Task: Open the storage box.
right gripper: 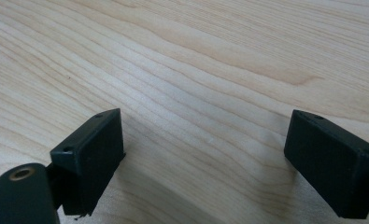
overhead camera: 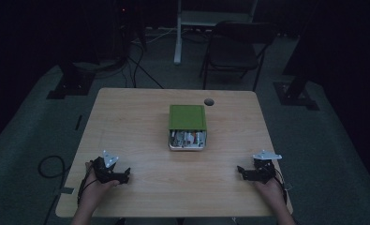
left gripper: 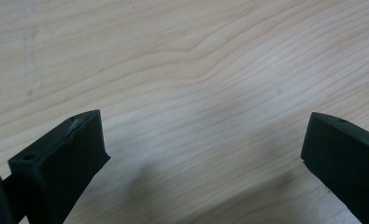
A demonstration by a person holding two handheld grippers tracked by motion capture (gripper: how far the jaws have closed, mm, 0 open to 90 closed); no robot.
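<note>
From the high view, our left gripper (overhead camera: 124,176) and right gripper (overhead camera: 241,171) rest near the table (overhead camera: 126,122) edge, well apart from the half-open green-lidded box (overhead camera: 187,126) at centre; we judge nothing begun. Both gripper views show jaws wide over bare wood; no readable writing

A pale wooden counter (left gripper: 187,70) with wavy light-brown grain is seen close up from just above. Two black, blocky jaws of the left gripper (left gripper: 203,144) rise from the bottom corners, set wide apart with bare wood between them. A small screw hole is seen on the upper face of each jaw. Soft shadows are cast on the wood between the jaws.
</note>
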